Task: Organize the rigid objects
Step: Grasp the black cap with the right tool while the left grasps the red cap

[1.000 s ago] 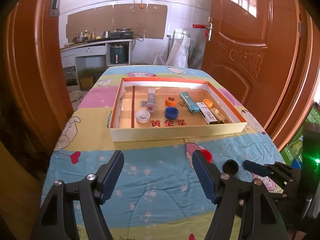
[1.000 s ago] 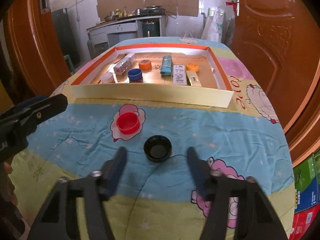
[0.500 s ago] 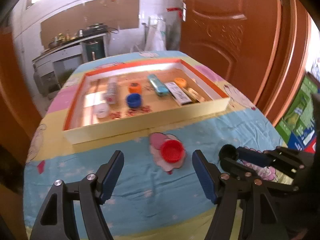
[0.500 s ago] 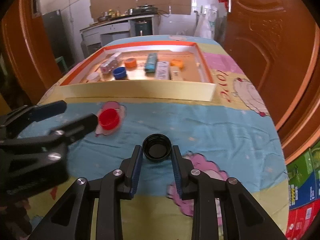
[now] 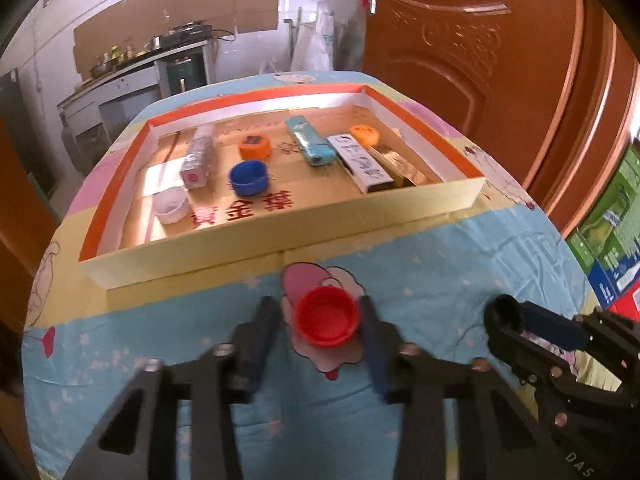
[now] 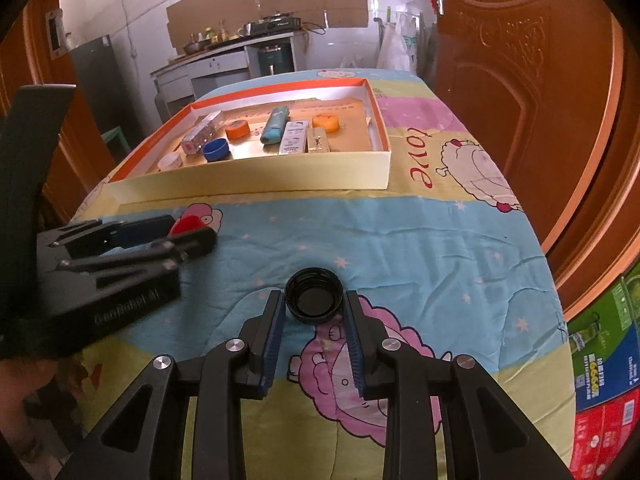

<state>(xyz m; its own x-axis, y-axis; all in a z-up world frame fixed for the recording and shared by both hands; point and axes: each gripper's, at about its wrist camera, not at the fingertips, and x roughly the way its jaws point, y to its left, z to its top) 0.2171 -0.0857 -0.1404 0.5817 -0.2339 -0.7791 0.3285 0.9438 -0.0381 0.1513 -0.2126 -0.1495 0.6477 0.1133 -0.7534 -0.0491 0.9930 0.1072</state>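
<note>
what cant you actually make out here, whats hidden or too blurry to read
- Left wrist view: the left gripper is motion-blurred as its jaws close around the red cap; whether its pads touch it is unclear.
- Right wrist view: the left gripper's fingers cover most of the red cap.
- Left wrist view: the black cap is largely hidden by the right gripper.
- Both views: print on the white box is too small.

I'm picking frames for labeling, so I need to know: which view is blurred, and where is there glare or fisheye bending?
Left wrist view: motion-smeared; the left hand-held gripper, jaws closing around the red cap, is soft-edged; door frames bow. Right wrist view: sharp on the black cap and right hand-held gripper; pale glare on the box floor; dark vignette corners.
</note>
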